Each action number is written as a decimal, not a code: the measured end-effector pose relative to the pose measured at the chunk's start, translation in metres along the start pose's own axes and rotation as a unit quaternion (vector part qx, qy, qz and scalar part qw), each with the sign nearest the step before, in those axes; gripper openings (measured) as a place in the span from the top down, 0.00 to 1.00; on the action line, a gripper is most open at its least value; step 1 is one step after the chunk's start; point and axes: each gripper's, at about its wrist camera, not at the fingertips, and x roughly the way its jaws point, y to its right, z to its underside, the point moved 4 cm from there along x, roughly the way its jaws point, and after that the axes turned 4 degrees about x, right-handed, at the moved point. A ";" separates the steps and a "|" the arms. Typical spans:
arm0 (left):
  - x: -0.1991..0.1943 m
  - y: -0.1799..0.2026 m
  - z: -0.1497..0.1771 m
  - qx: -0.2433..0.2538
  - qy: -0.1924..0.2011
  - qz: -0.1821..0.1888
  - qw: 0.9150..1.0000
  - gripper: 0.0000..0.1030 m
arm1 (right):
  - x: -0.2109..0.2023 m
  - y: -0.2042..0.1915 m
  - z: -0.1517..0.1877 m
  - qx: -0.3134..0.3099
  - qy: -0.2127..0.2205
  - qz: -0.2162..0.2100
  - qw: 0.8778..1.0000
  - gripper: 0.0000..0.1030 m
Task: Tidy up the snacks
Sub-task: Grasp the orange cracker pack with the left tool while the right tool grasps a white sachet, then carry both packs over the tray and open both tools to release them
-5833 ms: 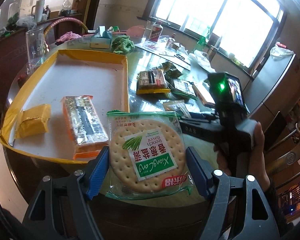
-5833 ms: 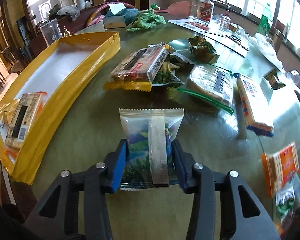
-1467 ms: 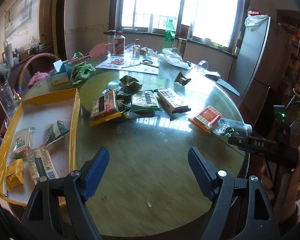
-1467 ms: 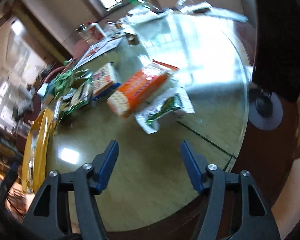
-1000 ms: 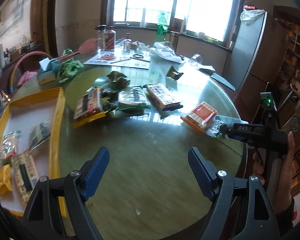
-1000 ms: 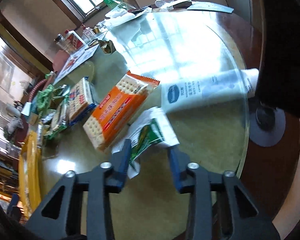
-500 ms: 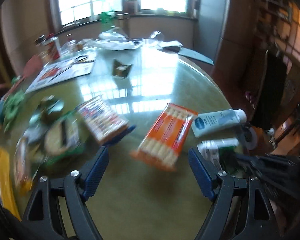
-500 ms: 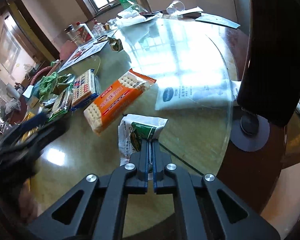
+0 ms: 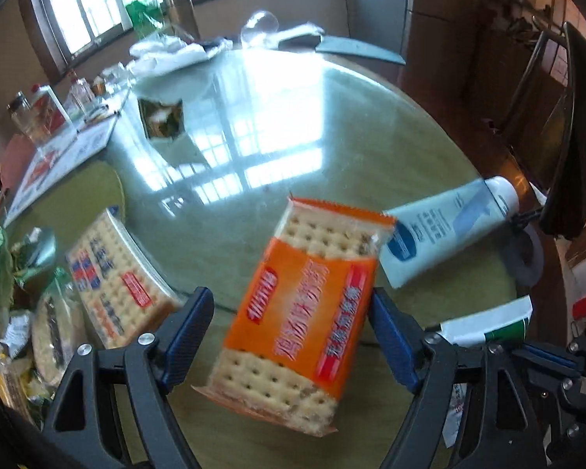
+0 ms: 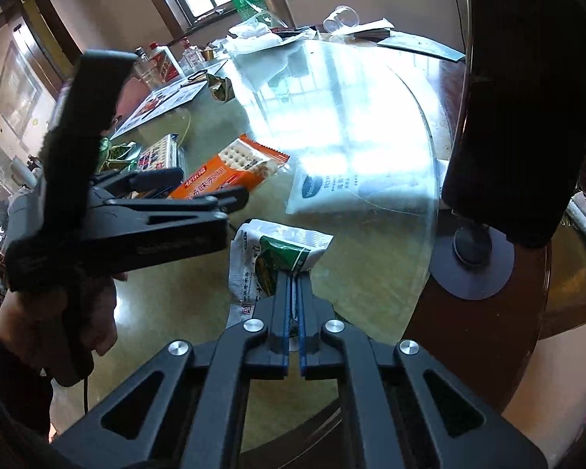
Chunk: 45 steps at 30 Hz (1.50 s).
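Orange cracker pack point(image 9: 304, 312), white tube point(image 9: 445, 230) beside, blue-labelled crackers point(image 9: 113, 273) near

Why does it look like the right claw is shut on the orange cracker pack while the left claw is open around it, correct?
Not quite. The right claw is shut on the green-and-white snack packet, not the orange cracker pack; the right wrist view shows this. The left claw is open around the orange pack, as you said.
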 end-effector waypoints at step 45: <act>-0.277 -0.148 0.243 -0.351 0.169 -0.166 0.906 0.47 | -0.049 -0.265 0.063 -0.231 -0.007 -0.172 0.957 0.96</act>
